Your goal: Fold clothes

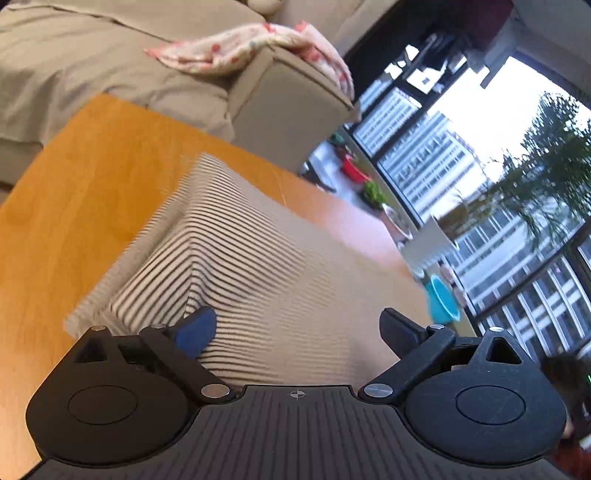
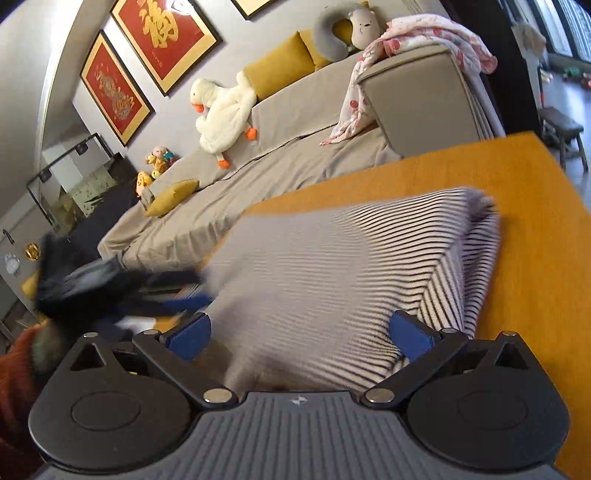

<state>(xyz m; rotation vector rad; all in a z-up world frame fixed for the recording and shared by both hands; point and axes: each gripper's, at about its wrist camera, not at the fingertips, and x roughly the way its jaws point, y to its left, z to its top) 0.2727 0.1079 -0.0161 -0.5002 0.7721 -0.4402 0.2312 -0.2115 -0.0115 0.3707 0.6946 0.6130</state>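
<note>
A black-and-white striped garment [image 1: 258, 258] lies folded in a thick stack on the orange wooden table [image 1: 92, 184]. My left gripper [image 1: 297, 325] stands open just over its near edge, with cloth under the wide gap and no pad pressing it. In the right wrist view the same garment [image 2: 332, 266] spreads across the table [image 2: 535, 221]. My right gripper [image 2: 301, 332] is open over the garment's near side, its blue pads [image 2: 410, 334] apart from the fabric. The left gripper [image 2: 201, 290] shows there as a dark blur at the garment's left edge.
A grey sofa [image 2: 295, 166] runs behind the table, with a pink floral cloth [image 2: 424, 33] over its armrest and a plush duck [image 2: 225, 110] on the seat. A blue bowl [image 1: 441, 299] sits past the table's right edge, near the windows.
</note>
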